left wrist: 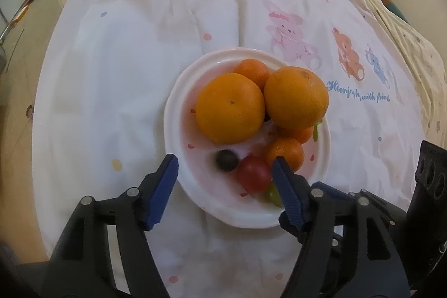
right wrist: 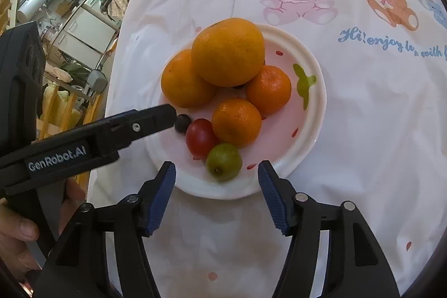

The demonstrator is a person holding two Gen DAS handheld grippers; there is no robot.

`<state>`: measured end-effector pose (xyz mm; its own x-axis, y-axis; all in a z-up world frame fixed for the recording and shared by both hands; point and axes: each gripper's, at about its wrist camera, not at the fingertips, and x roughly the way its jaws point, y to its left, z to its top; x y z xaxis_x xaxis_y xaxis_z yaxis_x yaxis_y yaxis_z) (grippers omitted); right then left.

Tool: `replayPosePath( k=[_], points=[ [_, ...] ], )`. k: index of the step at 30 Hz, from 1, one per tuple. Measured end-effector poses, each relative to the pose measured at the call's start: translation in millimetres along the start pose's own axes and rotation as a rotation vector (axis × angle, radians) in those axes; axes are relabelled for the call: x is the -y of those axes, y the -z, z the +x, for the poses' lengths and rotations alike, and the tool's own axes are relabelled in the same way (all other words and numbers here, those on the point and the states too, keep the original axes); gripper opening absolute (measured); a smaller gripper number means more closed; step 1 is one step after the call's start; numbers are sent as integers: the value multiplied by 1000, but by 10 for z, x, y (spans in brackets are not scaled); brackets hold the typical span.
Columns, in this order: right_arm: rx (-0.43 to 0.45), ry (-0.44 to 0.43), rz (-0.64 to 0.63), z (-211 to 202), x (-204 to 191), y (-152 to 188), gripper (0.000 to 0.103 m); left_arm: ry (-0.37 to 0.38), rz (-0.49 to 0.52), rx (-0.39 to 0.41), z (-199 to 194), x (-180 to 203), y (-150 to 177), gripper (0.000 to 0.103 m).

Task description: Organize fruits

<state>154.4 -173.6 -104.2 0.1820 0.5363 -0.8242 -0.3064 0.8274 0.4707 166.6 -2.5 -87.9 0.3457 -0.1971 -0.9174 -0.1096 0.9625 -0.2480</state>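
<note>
A table draped in a white cloth [right wrist: 349, 144] carries the scene. The cloth is creased and dotted, printed with a pink bear [right wrist: 296, 0] at twelve o'clock of the plate, an orange bear [right wrist: 391, 4] at about one o'clock, and blue script [right wrist: 388, 42] at two o'clock. One white plate [right wrist: 315, 113] lies directly on the cloth, filled with fruit.
</note>
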Motion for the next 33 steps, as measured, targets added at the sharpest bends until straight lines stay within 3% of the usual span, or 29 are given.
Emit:
replayPosePath(
  k=[3, 8, 15, 21, 24, 28, 33],
  points=[
    [2, 7, -1, -35, 6, 7, 66, -5, -11, 4, -32, -27, -25, 67],
    [21, 30, -3, -129, -6, 39, 84, -7, -10, 55, -198, -55, -55, 67],
    [83, 98, -25, -457, -58, 158, 91, -59, 5, 118, -487, -80, 30, 67],
    [158, 54, 83, -892, 28, 317, 94, -126, 105, 186, -834, 3, 269, 67],
    [200, 74, 89, -1043, -1, 438, 96, -142, 149, 228, -1022, 23, 436, 68],
    [277, 124, 65, -1226, -105, 596, 101, -109, 165, 273, -1264, 34, 668, 89],
    [371, 161, 39, -1342, -250, 733, 101, -156, 201, 346, -1461, 67, 944, 99]
  ],
)
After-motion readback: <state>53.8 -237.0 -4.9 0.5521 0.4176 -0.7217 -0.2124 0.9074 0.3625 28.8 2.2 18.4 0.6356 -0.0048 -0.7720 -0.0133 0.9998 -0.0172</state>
